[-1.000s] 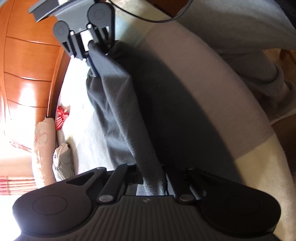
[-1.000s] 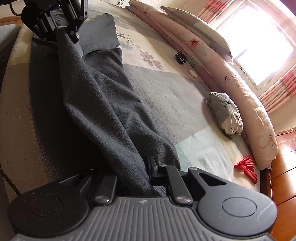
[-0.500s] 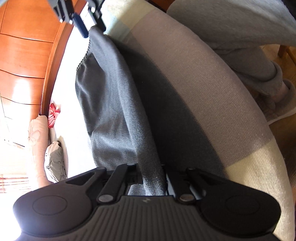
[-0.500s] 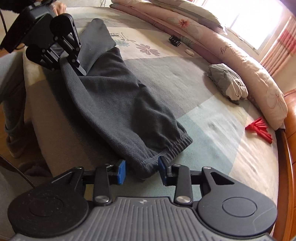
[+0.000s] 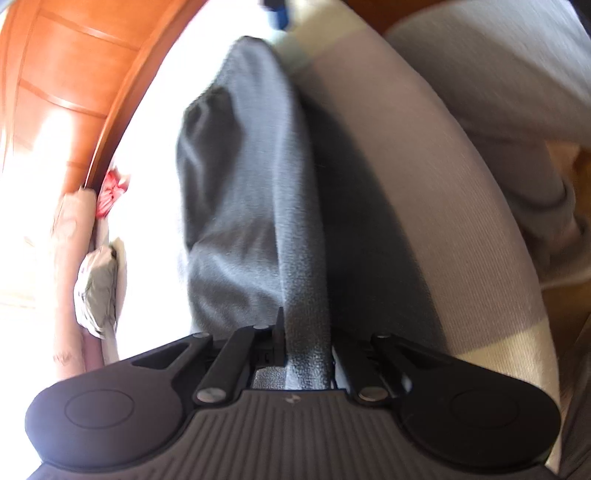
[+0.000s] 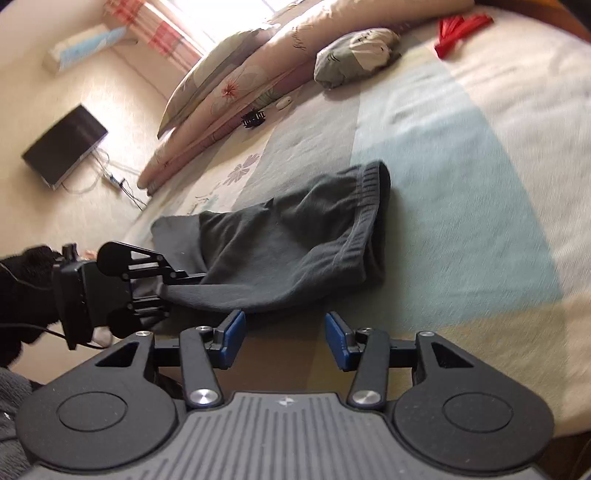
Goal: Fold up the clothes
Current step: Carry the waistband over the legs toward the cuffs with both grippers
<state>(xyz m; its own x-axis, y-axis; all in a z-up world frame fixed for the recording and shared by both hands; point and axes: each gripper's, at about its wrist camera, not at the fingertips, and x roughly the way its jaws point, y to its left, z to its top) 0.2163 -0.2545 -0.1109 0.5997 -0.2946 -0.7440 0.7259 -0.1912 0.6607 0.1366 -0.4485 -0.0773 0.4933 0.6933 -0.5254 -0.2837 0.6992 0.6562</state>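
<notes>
Dark grey sweatpants lie folded lengthwise on the bed, the elastic waistband toward the middle of the bed. My left gripper is shut on one end of the sweatpants, which stretch away from it; it also shows in the right wrist view gripping the fabric at the left. My right gripper is open and empty, just short of the near edge of the pants, with its blue pads apart.
Long floral pillows and a small grey bundle lie along the far side of the bed. A red item and a black hair clip lie on the sheet. A wooden headboard borders the bed. A person's grey-clad leg stands beside it.
My right gripper opened, let go of the waistband end and drew back. That end now lies flat on the bed. My left gripper keeps its hold.
</notes>
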